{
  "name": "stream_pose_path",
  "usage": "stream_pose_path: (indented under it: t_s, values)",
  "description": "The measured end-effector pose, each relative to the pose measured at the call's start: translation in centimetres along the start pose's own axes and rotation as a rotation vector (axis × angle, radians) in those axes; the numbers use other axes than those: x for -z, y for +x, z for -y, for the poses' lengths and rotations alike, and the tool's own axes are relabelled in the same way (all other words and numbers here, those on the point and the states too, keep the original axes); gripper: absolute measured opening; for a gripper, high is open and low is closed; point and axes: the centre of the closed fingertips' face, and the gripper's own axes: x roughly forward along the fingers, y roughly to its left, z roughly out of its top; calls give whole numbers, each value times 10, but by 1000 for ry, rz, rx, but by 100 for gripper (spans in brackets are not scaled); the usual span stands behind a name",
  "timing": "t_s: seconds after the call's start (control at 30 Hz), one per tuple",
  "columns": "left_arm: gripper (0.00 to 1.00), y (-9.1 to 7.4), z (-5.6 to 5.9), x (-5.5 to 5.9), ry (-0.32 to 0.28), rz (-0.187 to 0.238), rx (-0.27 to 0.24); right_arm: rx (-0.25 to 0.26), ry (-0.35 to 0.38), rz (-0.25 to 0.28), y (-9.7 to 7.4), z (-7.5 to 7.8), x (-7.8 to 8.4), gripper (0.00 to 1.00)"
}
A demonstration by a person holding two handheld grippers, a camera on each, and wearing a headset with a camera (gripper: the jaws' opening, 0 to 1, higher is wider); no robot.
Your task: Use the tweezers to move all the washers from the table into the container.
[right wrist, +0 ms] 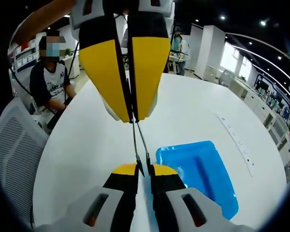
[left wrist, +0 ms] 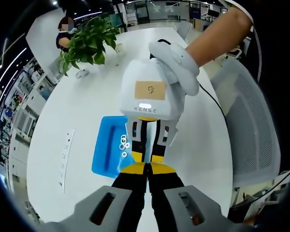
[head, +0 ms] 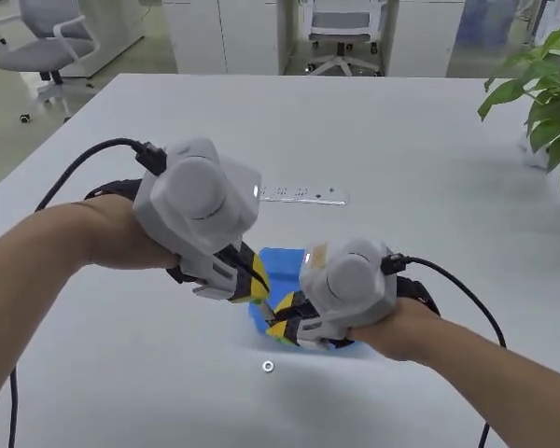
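Over the blue container my two grippers meet nose to nose. The left gripper is shut on the joined end of thin metal tweezers. Their two legs run down into the closed jaws of my right gripper. From the left gripper view, the right gripper faces it, with several washers lying in the container. One small washer lies on the white table just in front of the container. In the right gripper view, the left gripper hangs above the container.
A white power strip lies behind the container. A potted plant stands at the table's right edge. Office chairs stand beyond the far edge. A seated person and a mesh chair are beside the table.
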Motion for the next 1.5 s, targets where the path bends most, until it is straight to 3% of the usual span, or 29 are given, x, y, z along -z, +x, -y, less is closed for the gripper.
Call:
stream_pose_path:
  t_s: [0.73,1.5]
  values:
    - [5,22,23,19,-33,-24,51,-62,39,-14,22,-29,20,12]
    - [5,33,23,23,-50,-16,68,-70,49,-19,30,-30,27,12]
